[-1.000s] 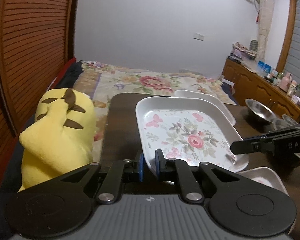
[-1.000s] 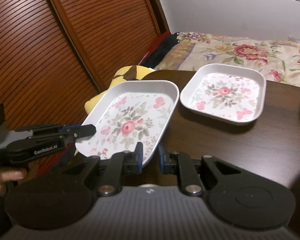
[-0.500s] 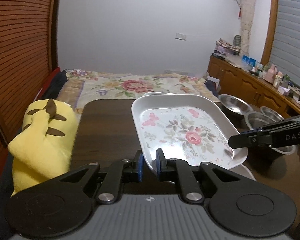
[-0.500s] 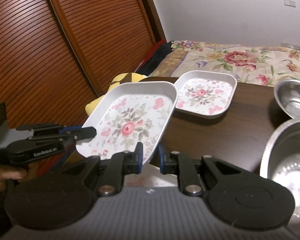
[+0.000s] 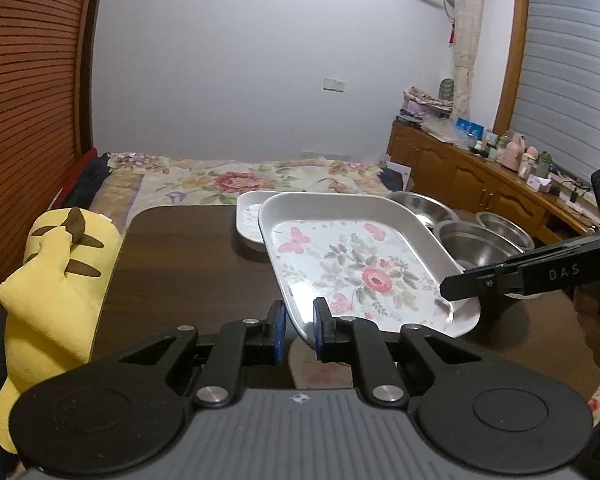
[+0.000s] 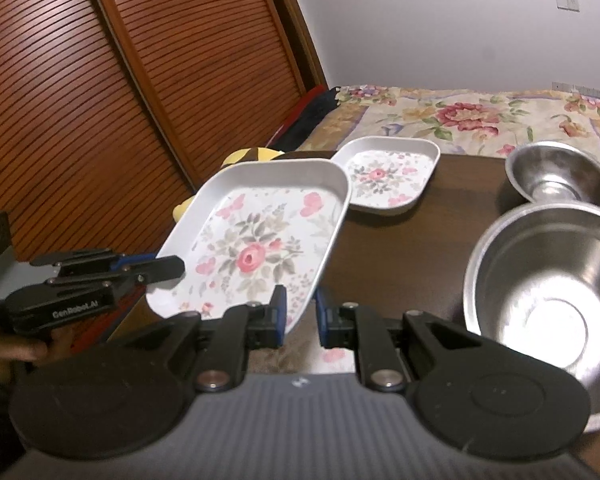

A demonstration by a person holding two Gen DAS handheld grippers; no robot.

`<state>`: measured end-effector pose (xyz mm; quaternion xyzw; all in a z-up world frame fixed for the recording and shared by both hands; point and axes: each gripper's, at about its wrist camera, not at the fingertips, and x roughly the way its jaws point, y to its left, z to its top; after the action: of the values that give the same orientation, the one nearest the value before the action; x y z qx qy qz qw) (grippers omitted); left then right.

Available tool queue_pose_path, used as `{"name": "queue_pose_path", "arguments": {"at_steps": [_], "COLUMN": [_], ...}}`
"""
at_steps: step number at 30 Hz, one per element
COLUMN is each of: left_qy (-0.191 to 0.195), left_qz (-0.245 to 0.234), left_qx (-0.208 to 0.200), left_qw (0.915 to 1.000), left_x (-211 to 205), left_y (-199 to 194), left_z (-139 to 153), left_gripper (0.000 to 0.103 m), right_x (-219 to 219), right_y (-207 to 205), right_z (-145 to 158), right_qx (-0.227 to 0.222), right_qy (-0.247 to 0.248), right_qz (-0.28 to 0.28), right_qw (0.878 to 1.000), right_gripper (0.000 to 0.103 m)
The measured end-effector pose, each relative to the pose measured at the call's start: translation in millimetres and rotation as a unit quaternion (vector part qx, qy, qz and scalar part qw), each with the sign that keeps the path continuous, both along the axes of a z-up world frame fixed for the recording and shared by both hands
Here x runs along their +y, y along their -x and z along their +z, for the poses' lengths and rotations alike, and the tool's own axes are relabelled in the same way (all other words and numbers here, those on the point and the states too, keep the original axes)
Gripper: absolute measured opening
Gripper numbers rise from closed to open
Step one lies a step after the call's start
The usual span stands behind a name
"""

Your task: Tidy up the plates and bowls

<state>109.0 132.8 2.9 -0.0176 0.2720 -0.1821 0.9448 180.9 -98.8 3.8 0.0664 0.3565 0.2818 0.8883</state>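
1. Left claw (image 5: 298,330): matte black linkage arms, blue pads on the fingers (image 5: 278,330), silver pivot screws, two round black discs, ribbed grey housing at frame bottom.
2. Right claw (image 6: 300,314): same black-and-blue build, same screws.
3. Side views: white "DAS" lettering on the right claw; "GenRobot.AI" on the left.
4. Dark sleeve, lower left of right wrist view.
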Motion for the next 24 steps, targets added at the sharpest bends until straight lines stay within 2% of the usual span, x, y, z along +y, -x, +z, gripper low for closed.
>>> {"name": "queue_pose_path", "arguments": {"at_steps": [12,24], "left_qy": [-0.002,-0.005], "left_qz": [-0.008,-0.006], "left_qx": [-0.003,0.017], "left_qw": [1.0,0.9998], "left_x": [-10,-20], "left_y": [22,44], "left_z": [-7,-27], "left_gripper": [0.015,0.015], "right_x": [-15,-20], "right_y": [22,44], "right_z": [-10,-21], "right_qx": [0.007,0.007], "right_qy": [-0.016,-0.012], "right_qz": [-0.007,-0.014], "right_qw": [1.0,1.0], "right_gripper": [0.016,0.016]}}
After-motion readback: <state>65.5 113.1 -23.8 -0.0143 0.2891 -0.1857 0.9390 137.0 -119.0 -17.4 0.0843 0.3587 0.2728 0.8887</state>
